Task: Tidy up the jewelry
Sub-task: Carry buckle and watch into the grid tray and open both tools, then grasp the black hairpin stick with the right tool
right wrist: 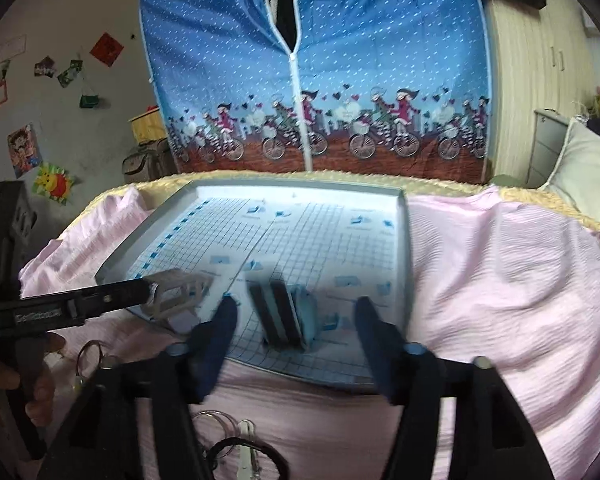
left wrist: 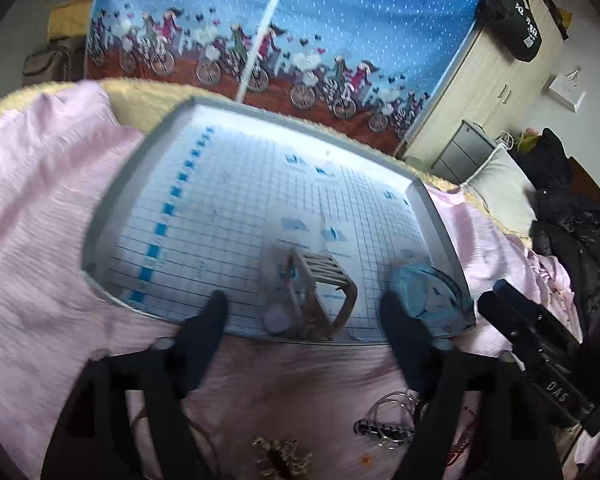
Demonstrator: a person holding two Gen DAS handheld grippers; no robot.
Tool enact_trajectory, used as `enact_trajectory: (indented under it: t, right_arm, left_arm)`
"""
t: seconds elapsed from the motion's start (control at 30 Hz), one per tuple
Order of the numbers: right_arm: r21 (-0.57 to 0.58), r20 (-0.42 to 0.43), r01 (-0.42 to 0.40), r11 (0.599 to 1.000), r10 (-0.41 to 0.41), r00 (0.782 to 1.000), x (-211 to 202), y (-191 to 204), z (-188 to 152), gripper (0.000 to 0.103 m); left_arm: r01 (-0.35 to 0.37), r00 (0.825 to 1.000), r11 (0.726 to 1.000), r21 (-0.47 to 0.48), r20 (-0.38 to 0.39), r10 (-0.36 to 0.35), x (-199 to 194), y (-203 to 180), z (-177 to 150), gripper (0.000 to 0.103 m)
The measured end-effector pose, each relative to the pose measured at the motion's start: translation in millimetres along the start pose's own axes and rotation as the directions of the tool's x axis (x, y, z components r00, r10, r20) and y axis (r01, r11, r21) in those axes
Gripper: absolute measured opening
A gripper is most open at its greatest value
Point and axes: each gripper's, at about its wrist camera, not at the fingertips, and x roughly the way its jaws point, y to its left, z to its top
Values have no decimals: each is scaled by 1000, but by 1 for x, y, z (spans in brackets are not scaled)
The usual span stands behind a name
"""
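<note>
Nearest, at 6 o'clock on the pink bedsheet (left wrist: 40,200): loose jewelry (left wrist: 384,420), metal rings and dark beads, blurred, with a brownish beaded piece (left wrist: 280,456) beside it. In the right wrist view, clear rings and a dark hair tie (right wrist: 236,448) at 6 o'clock.

Left gripper (left wrist: 304,312): fingers spread wide, nothing between them. Right gripper (right wrist: 296,320): likewise wide, empty.

Just beyond the fingertips, on the near edge of a grey tray (left wrist: 108,208) lined with blue grid paper: a beige slatted holder (left wrist: 320,296) at 12 o'clock from the left gripper, tilted; a blue box (right wrist: 296,320) at 12 o'clock from the right gripper, possibly with its lid raised, too blurred to say.

Farther, at 12 o'clock: a blue fabric wardrobe (right wrist: 312,80) printed with cyclists. At 2 o'clock: a wooden cupboard (left wrist: 480,92).
</note>
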Motion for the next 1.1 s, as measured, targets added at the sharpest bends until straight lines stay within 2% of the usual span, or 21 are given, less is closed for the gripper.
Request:
enact_trajectory:
  t: [0.03,0.07,0.23,0.33,0.53,0.63,0.77,0.83,0.93,1.1]
  right_arm:
    - [7,9,11,1000,-12,1000,-4,-1,0,72]
    - [12,14,15,1000,-15,1000,-7,-2,1,75]
    - [11,80,6,1000,-7,997,-37,5,0,103]
    - [-17,135,-9,1000,12,991,-61,16,-2,103]
    - [-69,224,-14,998,30,974,-103,44,-1,103]
    - [-76,258,-30,997,48,965,-126,56,-9,103]
    - [-87,275,-26,996,50,960,-147,71,-20,103]
    - [-57,276,-65,996,79,958,-156,74,-29,103]
    - [-19,246,-108,994,109,963,-160,77,-40,103]
    - [-1,134,-150,989,149,980,-145,89,-49,103]
  left_arm:
    - [-10,1000,1000,7,24,10,-6,0,-1,97]
    - [-23,998,1000,15,54,22,-15,-1,-2,102]
    - [-81,981,993,82,182,65,-57,-14,-8,102]
    - [-95,964,988,120,257,62,-84,-25,-11,102]
    - [-151,938,968,203,339,75,-139,-41,-36,102]
    - [-170,939,963,209,331,93,-159,-41,-45,102]
    - [-234,922,953,194,355,154,-190,-37,-67,102]
    - [-249,920,952,178,352,174,-198,-33,-75,102]
    - [-230,934,965,123,306,183,-205,-22,-82,102]
    - [-216,960,974,65,196,200,-195,-10,-82,102]
